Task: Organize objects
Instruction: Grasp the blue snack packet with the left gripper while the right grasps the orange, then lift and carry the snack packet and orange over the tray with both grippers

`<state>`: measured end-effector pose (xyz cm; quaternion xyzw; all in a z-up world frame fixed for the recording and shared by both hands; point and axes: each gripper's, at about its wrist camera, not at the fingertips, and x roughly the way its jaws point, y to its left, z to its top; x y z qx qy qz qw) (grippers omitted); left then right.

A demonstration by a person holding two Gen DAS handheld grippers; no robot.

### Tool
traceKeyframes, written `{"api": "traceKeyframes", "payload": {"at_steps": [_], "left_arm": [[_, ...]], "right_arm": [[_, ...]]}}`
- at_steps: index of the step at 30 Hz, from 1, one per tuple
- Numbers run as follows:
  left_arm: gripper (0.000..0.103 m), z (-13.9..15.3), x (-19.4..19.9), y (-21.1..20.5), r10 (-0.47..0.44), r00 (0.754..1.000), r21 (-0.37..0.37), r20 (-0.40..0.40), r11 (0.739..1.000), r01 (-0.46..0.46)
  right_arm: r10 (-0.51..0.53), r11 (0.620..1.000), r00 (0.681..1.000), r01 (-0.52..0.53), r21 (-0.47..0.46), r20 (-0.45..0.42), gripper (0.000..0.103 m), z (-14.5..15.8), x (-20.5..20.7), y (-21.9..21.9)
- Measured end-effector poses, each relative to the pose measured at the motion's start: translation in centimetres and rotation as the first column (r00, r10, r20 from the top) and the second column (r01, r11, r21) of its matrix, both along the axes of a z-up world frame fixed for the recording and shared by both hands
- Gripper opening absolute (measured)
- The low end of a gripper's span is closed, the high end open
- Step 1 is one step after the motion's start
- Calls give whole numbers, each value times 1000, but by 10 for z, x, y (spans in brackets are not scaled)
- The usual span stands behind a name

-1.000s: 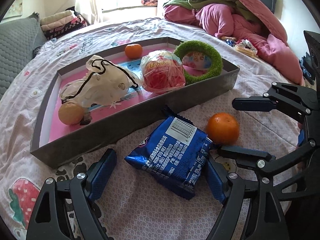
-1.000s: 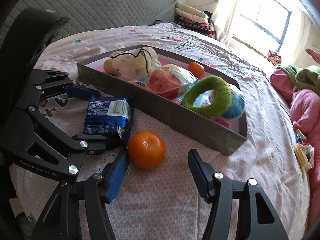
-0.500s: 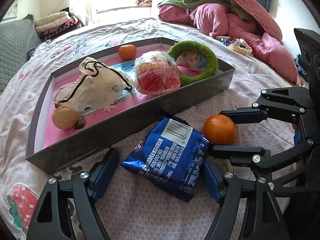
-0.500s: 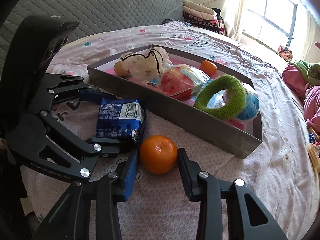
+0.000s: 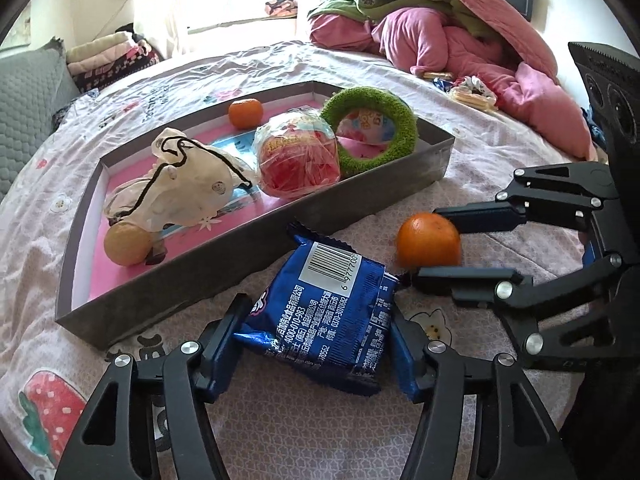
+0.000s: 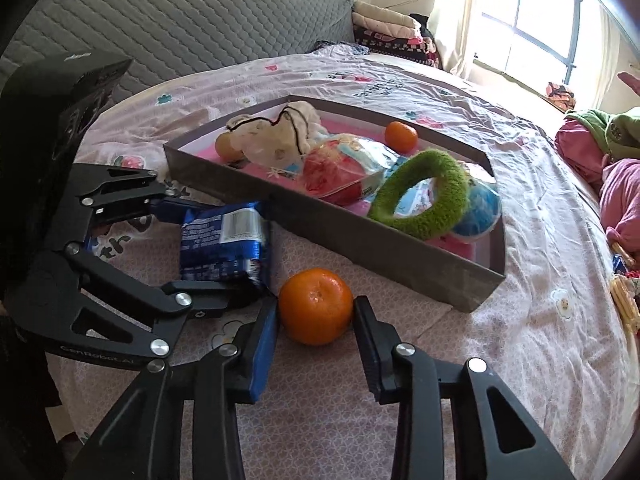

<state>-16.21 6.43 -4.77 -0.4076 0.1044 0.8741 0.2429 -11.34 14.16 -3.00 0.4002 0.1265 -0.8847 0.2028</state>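
On the floral bedsheet a blue snack packet (image 5: pixel 324 304) lies in front of a grey tray (image 5: pixel 280 240). My left gripper (image 5: pixel 316 320) straddles the packet; its jaws are closing and both pads touch the packet's sides. Just right of it sits an orange (image 6: pixel 316 306), with my right gripper (image 6: pixel 315 312) shut on it, a pad on each side. In the right wrist view the left gripper (image 6: pixel 212 252) holds the packet (image 6: pixel 224 240) at the left. The tray holds a white pouch (image 5: pixel 180 184), a red snack bag (image 5: pixel 298 156), a green ring (image 5: pixel 370 128) and a small orange (image 5: pixel 245 113).
A yellowish ball (image 5: pixel 127 243) rests in the tray's near left corner, a blue ball (image 6: pixel 480 208) behind the ring. Pink and green bedding (image 5: pixel 460 40) is piled at the far right with small snacks (image 5: pixel 472 92) beside it. A grey quilted headboard (image 6: pixel 180 12) rises on the left.
The left jaws have narrowed from wide apart until the pads meet the blue packet. The right jaws have come in from either side and now clamp the orange.
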Motion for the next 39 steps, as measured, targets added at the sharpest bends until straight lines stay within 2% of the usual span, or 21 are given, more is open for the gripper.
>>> {"api": "traceKeyframes", "payload": {"at_steps": [9, 16, 21, 26, 30, 39], "left_arm": [[65, 7, 9, -4, 10, 1000, 4, -13, 1000, -10], [65, 23, 17, -6, 20, 999, 18, -50, 1000, -19], [65, 35, 17, -13, 54, 997, 31, -61, 998, -52], [65, 52, 18, -24, 96, 990, 43, -108, 995, -92], [65, 64, 17, -34, 129, 984, 58, -126, 991, -122], [65, 77, 10, -49, 187, 976, 111, -116, 978, -174]], "right_arm": [[-41, 998, 999, 40, -53, -25, 38, 11, -2, 13], [-49, 995, 997, 45, -86, -55, 38, 22, -2, 11], [-52, 991, 996, 42, -124, -78, 38, 30, -3, 9], [-71, 986, 991, 53, -159, -109, 38, 40, -4, 7], [-96, 970, 990, 69, -234, -107, 38, 51, -9, 12], [-102, 966, 981, 57, -253, -167, 38, 72, -7, 4]]}}
